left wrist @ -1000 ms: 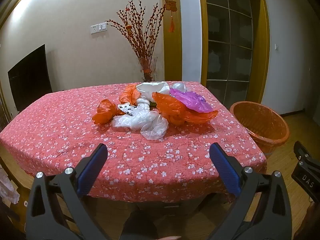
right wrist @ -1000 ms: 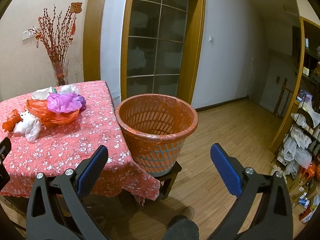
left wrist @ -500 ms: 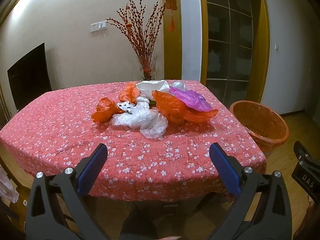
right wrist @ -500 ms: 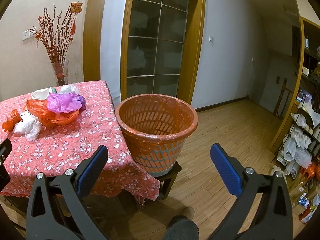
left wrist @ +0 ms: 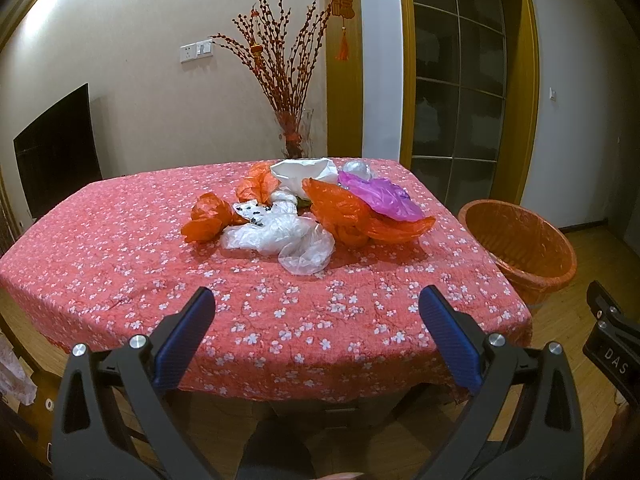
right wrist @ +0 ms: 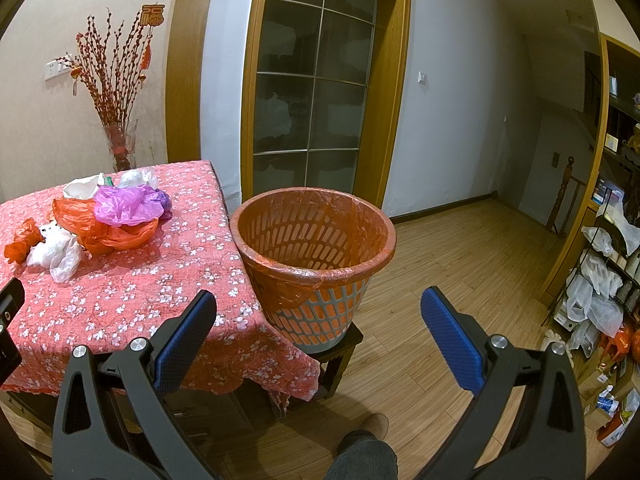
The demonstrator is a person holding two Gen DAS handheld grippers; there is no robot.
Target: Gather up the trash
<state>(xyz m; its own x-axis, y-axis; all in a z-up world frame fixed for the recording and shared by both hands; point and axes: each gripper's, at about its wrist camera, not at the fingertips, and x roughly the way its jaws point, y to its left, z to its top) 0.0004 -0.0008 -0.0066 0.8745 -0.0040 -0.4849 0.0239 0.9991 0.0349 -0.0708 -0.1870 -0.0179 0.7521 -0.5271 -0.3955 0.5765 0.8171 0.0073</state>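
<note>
A heap of crumpled plastic bags lies on the red flowered tablecloth (left wrist: pixel 120 248): orange bags (left wrist: pixel 208 220), a clear white bag (left wrist: pixel 280 236), a purple bag (left wrist: pixel 384 198) and a white one (left wrist: pixel 304 172). The heap also shows in the right wrist view (right wrist: pixel 116 216). My left gripper (left wrist: pixel 316 312) is open and empty, held over the table's near edge, short of the heap. My right gripper (right wrist: pixel 316 312) is open and empty, facing an orange-lined trash basket (right wrist: pixel 312 256) that stands on a low stool right of the table.
A glass vase of red branches (left wrist: pixel 292 136) stands at the table's far edge. A dark TV (left wrist: pixel 56 148) is on the left wall. A glass door (right wrist: pixel 316 96) is behind the basket. Shelves with bags (right wrist: pixel 600 280) line the right side.
My left gripper has risen and moved slightly toward the table, so the heap sits lower in its view. The right gripper has not moved.
</note>
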